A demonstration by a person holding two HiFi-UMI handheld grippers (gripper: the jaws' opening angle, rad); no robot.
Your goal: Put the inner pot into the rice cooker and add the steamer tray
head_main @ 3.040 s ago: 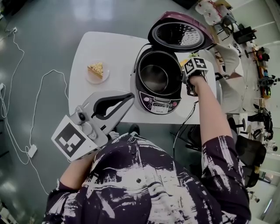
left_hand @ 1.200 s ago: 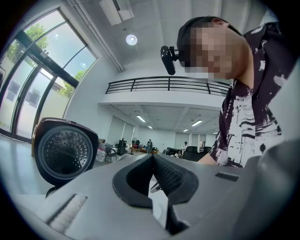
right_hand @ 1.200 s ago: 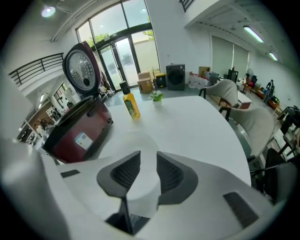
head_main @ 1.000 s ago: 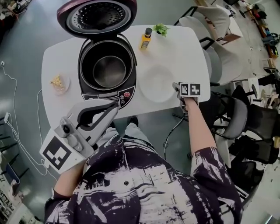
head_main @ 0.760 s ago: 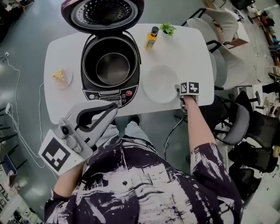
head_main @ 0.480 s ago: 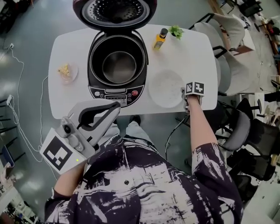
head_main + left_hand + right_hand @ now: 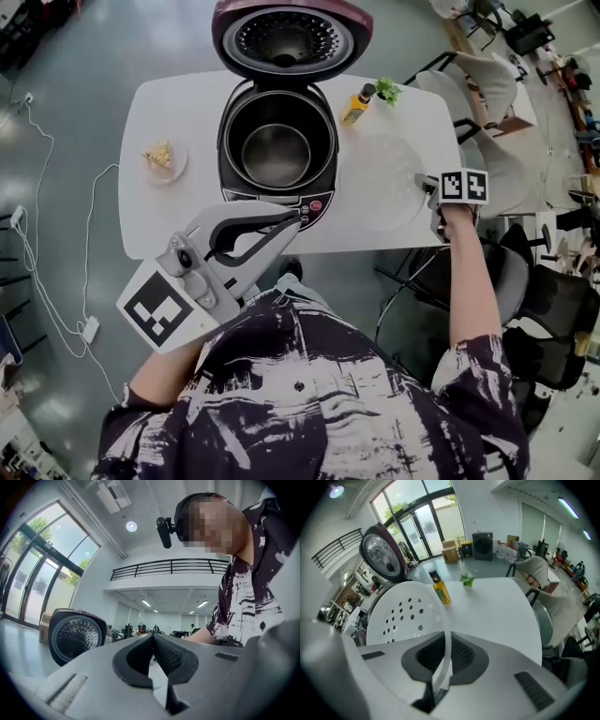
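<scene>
The rice cooker (image 7: 246,141) stands open on the white table (image 7: 169,216), its lid (image 7: 286,37) tipped back. The steel inner pot (image 7: 277,155) sits inside it. The white steamer tray (image 7: 382,183), round and pierced with holes, hangs tilted above the table to the right of the cooker. My right gripper (image 7: 427,185) is shut on its right rim. In the right gripper view the tray (image 7: 401,613) rim runs as a thin strip between the closed right gripper (image 7: 446,654) pads. My left gripper (image 7: 286,223) is shut and empty, level, in front of the cooker's control panel.
A yellow bottle (image 7: 357,103) and a small green plant (image 7: 386,91) stand behind the tray. At the table's left end lies a small plate with food (image 7: 161,157). Chairs (image 7: 487,80) crowd the right side. A cable (image 7: 66,244) trails over the floor on the left.
The tray lay flat on the table with the right gripper at its rim; now the gripper has risen with the tray in it. My left gripper has drifted slightly toward the cooker.
</scene>
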